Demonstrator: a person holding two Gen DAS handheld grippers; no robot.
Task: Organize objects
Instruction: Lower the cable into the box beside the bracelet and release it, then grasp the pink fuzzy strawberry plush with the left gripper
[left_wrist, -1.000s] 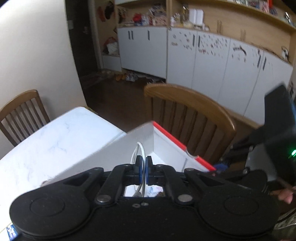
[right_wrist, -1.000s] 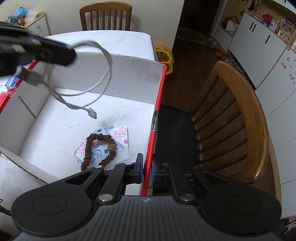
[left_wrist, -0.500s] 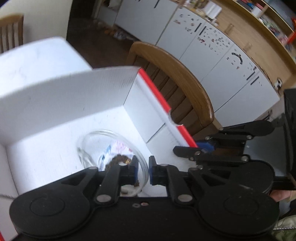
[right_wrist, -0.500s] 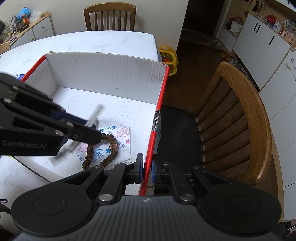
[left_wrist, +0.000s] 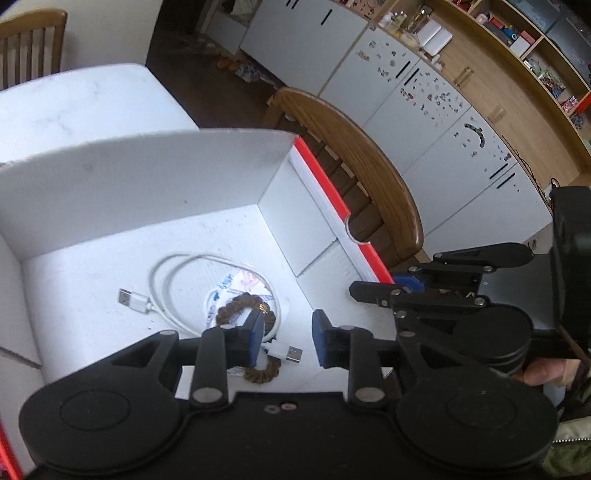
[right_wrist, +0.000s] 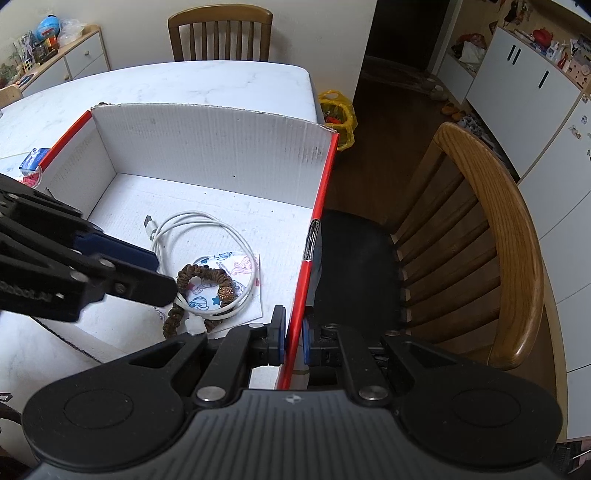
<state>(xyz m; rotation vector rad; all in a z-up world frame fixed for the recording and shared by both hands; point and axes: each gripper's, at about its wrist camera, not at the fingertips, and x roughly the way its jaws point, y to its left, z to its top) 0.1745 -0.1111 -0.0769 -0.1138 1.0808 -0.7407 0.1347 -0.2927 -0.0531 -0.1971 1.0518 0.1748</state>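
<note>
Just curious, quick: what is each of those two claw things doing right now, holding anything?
Left gripper: open, holding nothing, above the white cable in the box.
Right gripper: fingers closed on the box's red-edged wall.

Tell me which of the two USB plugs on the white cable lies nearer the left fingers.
The plug between the left gripper's open fingers, beside the brown scrunchie; the other plug lies farther off.

The left gripper (left_wrist: 286, 341) fills the bottom of its own view, jaws spread wide with nothing between the blue pads (left_wrist: 256, 338) — in the right wrist view it reaches in from the left edge. The right gripper (right_wrist: 293, 341) sits at lower centre, jaws nearly together, pinching the box's red-edged wall (right_wrist: 312, 243). A bare hand (left_wrist: 545, 371) shows at the right edge.
</note>
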